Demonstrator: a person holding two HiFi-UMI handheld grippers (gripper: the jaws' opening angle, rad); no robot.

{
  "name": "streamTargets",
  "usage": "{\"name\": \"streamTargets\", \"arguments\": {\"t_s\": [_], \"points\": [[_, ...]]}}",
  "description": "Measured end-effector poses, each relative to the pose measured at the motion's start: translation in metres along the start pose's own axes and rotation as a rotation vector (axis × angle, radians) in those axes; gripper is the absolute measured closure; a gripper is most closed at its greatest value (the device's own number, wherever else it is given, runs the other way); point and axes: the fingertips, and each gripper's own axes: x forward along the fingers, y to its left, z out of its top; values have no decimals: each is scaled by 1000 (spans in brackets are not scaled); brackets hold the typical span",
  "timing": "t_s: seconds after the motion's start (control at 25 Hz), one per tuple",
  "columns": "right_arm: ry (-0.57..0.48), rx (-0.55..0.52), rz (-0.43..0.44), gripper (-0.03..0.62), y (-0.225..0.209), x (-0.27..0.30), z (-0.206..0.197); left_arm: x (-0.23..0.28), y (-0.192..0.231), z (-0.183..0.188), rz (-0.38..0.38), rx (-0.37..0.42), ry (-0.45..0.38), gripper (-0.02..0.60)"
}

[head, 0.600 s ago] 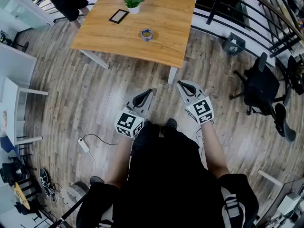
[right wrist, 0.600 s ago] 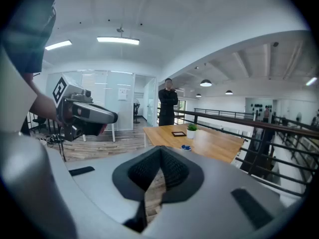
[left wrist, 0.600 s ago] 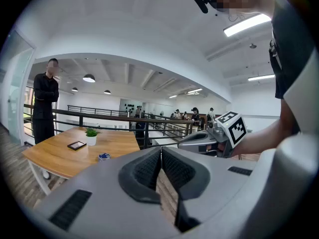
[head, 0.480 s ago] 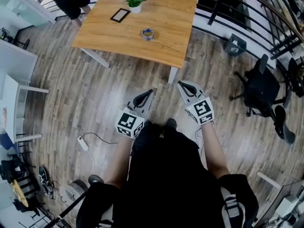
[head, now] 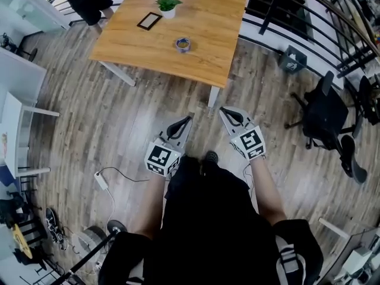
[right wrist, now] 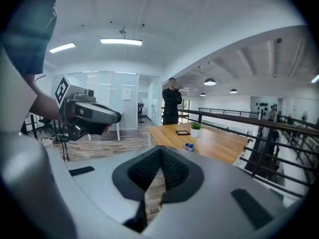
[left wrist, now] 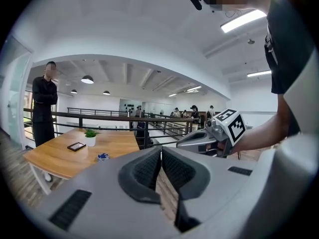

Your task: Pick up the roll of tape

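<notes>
Tape roll (head: 183, 43) lies on table (head: 205, 22) near pot (head: 168, 13) holding plant (head: 167, 2).

An open-plan office on a mezzanine: wheeled office chair (head: 323, 114) at three o'clock, black railing (right wrist: 260, 122) at one, white desks (head: 15, 76) at nine, wooden bench (head: 202, 34) at twelve.

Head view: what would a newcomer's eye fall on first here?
The wooden table at the top, with the roll of tape near its middle and a potted plant beyond it. Below it, over the plank floor, the left tool and right tool point toward the table, both shut and empty.
</notes>
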Motion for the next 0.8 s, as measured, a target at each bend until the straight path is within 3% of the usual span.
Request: {"name": "streamTargets", "arguments": {"t_s": [0.48, 0.68, 0.8], "points": [[23, 0, 12, 588, -2, 0, -5, 8, 1, -1, 21, 3, -3, 558], [8, -3, 9, 586, 3, 4, 5, 4, 10, 4, 21, -66, -36, 557], [-10, -15, 10, 585, 3, 8, 10, 4, 13, 3, 21, -61, -32, 558]]}}
